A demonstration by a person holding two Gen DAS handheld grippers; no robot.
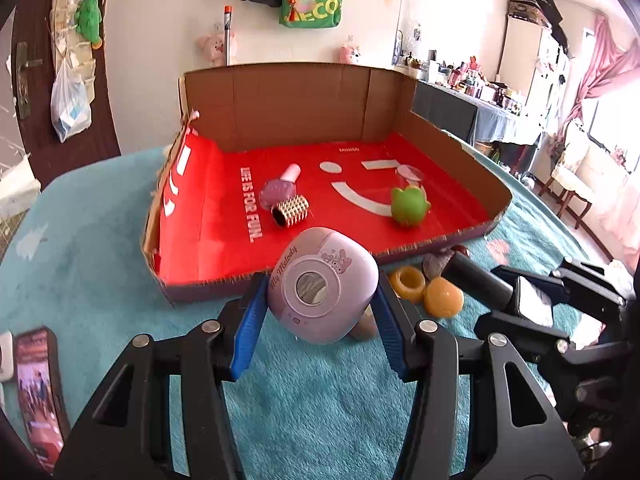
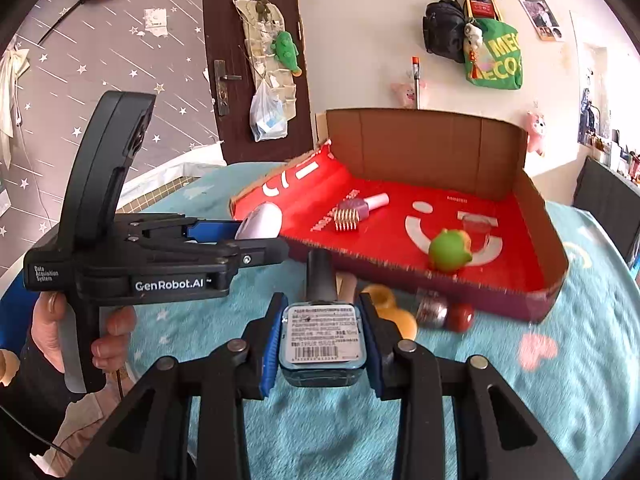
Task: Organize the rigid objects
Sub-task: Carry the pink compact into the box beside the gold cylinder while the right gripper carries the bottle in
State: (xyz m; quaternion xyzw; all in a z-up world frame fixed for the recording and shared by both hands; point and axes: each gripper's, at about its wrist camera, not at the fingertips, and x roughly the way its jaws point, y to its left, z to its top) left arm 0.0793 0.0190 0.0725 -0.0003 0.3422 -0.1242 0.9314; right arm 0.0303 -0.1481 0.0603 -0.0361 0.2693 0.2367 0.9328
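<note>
A lilac case (image 1: 322, 286) printed "My Melody", with a round window in its face, sits clamped between the blue fingers (image 1: 249, 330) of the left gripper (image 1: 320, 320), lifted just before the near wall of the cardboard tray (image 1: 280, 272). In the right wrist view the same case (image 2: 260, 222) shows at the tip of the left gripper (image 2: 240, 236), whose black body reads "GenRobot.AI" and "Data Acquisition System"; a hand (image 2: 80, 328) grips its handle from below, holding it level and pointed toward the tray.

The right gripper (image 2: 322, 340) holds a dark nail polish bottle (image 2: 322, 336) squeezed between its fingers (image 2: 270, 346), base toward the camera with a barcode label whose small print is unreadable, black cap pointing at the tray.

The tray (image 2: 552, 240) has a red lining printed "LIFE IS FOR FUN." and "MINISO" with a white smiley. Inside lie a pink nail polish bottle (image 1: 280, 186) touching a gold ridged cylinder (image 1: 290, 210), and, well apart, a green toy (image 1: 408, 206) near a clear cup (image 1: 410, 172).

On the teal tabletop (image 1: 100, 264), just outside the tray's near wall, sit two yellow-orange rings (image 1: 424, 290), a silvery ball (image 2: 430, 310) and a red ball (image 2: 460, 317).
</note>
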